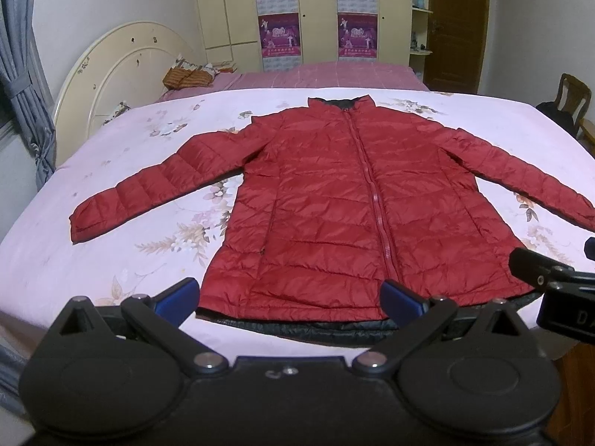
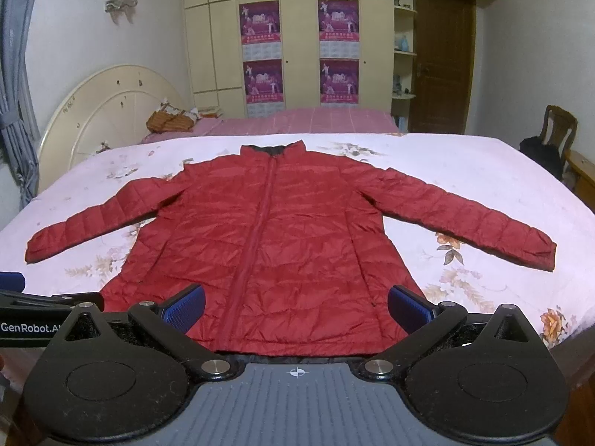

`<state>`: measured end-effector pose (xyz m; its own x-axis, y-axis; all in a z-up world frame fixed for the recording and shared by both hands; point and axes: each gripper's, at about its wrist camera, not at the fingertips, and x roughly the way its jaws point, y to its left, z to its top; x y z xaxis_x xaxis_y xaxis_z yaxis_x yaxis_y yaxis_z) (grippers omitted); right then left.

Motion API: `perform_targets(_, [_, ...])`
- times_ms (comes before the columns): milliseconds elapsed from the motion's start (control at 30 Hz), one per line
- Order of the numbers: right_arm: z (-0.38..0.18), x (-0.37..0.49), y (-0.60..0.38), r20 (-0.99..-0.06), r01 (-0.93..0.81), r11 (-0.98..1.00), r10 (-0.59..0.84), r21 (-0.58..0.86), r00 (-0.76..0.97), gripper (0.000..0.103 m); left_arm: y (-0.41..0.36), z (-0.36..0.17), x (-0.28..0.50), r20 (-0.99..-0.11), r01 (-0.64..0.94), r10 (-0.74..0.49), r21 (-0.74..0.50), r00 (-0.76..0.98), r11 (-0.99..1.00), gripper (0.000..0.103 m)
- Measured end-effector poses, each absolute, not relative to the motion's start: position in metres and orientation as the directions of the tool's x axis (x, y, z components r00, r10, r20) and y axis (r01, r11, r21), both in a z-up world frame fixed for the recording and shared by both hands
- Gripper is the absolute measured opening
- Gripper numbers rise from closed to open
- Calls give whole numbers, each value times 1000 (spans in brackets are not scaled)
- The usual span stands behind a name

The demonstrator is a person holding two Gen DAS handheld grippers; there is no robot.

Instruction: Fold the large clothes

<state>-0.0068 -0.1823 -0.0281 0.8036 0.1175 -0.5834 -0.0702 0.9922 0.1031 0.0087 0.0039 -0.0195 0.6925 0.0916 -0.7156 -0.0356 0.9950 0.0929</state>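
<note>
A red quilted puffer jacket (image 1: 334, 204) lies flat and zipped on the bed, collar far, both sleeves spread out to the sides. It also shows in the right wrist view (image 2: 282, 230). My left gripper (image 1: 290, 299) is open and empty, hovering just above the jacket's near hem, left of the zip. My right gripper (image 2: 295, 306) is open and empty, above the hem, right of the zip. The right gripper's body (image 1: 557, 290) shows at the right edge of the left wrist view.
The bed has a pale pink floral sheet (image 1: 148, 148) and a cream headboard (image 1: 111, 67) at the left. A basket (image 1: 189, 76) sits on a far pink bed. Wardrobes with posters stand behind. A wooden chair (image 2: 557, 126) is at the right.
</note>
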Motion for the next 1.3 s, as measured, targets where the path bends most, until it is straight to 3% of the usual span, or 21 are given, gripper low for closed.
perform_targets(1300, [-36, -4, -211, -628, -44, 994, 100, 104, 772, 103, -19, -27, 18, -750, -32, 98, 102, 654, 994, 103])
